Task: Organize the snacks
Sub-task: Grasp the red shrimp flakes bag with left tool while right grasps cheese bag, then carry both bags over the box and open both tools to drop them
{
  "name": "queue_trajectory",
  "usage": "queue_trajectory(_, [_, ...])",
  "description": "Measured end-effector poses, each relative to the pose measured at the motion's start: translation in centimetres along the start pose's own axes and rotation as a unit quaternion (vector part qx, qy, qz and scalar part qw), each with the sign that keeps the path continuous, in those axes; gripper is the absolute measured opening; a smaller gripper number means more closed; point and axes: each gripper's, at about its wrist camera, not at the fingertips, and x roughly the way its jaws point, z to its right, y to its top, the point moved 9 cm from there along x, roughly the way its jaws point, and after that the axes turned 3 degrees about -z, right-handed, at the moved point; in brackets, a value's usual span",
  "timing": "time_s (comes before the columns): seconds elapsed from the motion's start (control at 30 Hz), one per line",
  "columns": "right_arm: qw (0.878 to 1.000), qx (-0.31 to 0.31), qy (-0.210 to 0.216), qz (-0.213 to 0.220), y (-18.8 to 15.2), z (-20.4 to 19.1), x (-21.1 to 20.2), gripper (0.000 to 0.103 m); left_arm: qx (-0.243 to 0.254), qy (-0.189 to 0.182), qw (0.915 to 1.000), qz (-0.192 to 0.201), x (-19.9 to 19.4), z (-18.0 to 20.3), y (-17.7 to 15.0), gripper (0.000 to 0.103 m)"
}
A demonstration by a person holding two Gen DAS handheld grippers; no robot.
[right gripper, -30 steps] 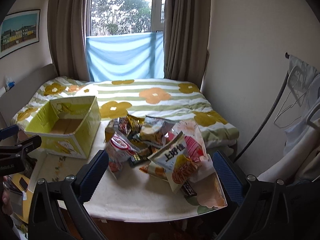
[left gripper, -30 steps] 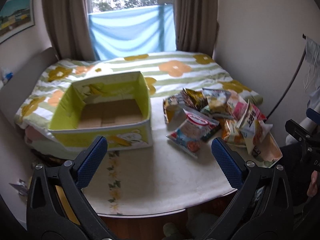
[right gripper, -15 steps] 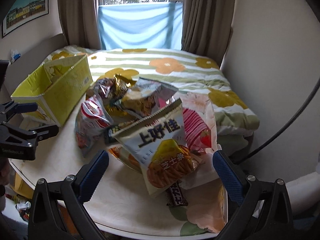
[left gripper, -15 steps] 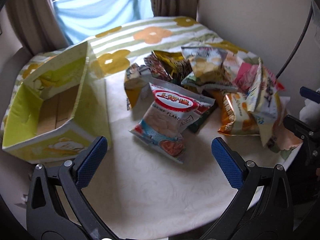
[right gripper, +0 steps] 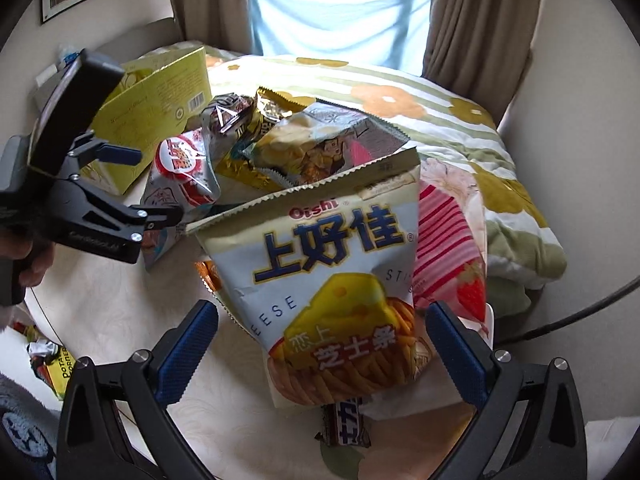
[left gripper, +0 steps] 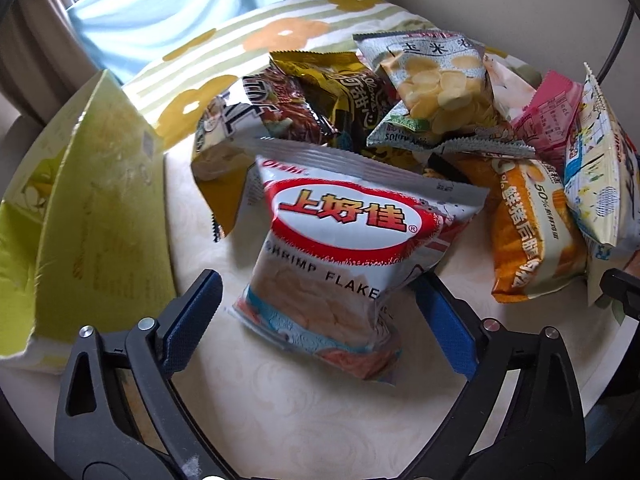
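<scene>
The shrimp flakes bag (left gripper: 340, 256) is glossy crinkled plastic film. The yellow box (left gripper: 92, 216) looks like matt cardboard. The tabletop (left gripper: 304, 412) has a smooth cream cover with a faint pattern.

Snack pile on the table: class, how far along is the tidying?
Done: nothing visibly; all snacks seen lie outside the yellow box.
In hand: left gripper closing around the shrimp flakes bag; right gripper open around the cheese sticks bag.
Left: the whole pile.
</scene>
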Motion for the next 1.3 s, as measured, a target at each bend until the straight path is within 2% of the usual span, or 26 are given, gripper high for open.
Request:
queue_trajectory(0.17, [1.0, 0.009, 0.013, -0.007, 0.3, 0.8, 0.8, 0.103, -0.001, -0.023, 0.9996, -0.016, 1.6, 0.3, 0.6, 0.074])
queue_trajectory(0.47, [0.999, 0.023, 0.043, -0.016, 0.5, 1.3, 1.9, 0.102, -0.014, -0.047, 0.9986, -0.02, 1.8, -0.3, 1.0, 0.058])
queue_trajectory(0.6, [0.998, 0.023, 0.057, -0.023, 0.4, 1.1, 2.2, 0.093, -0.017, -0.05, 0.9984, -0.02, 1.2, -0.2, 0.6, 0.056])
queue_trajectory(0.7, [0.997, 0.015, 0.065, -0.028, 0.3, 0.9, 2.3, 0.075, -0.021, -0.05, 0.9984, -0.019, 0.7, -0.1, 0.6, 0.055])
queue_trajectory(0.77, [0.998, 0.009, 0.064, -0.025, 0.4, 0.8, 2.2, 0.072, -0.027, -0.049, 0.9983, -0.018, 0.3, -0.1, 0.5, 0.055])
queue_trajectory(0.93, [0.997, 0.005, 0.07, -0.017, 0.6, 0.5, 1.4, 0.054, -0.044, -0.038, 0.9983, -0.012, -1.1, -0.5, 0.2, 0.055])
queue_trajectory(1.17, [0.996, -0.009, 0.09, 0.007, 1.7, -0.9, -0.7, 0.051, -0.074, -0.022, 0.997, 0.007, -5.1, -1.2, -0.3, 0.055])
queue_trajectory(1.3, [0.994, -0.021, 0.103, 0.033, 3.4, -2.1, -2.5, 0.051, -0.098, -0.014, 0.9947, 0.027, -8.3, -2.2, 0.0, 0.055])
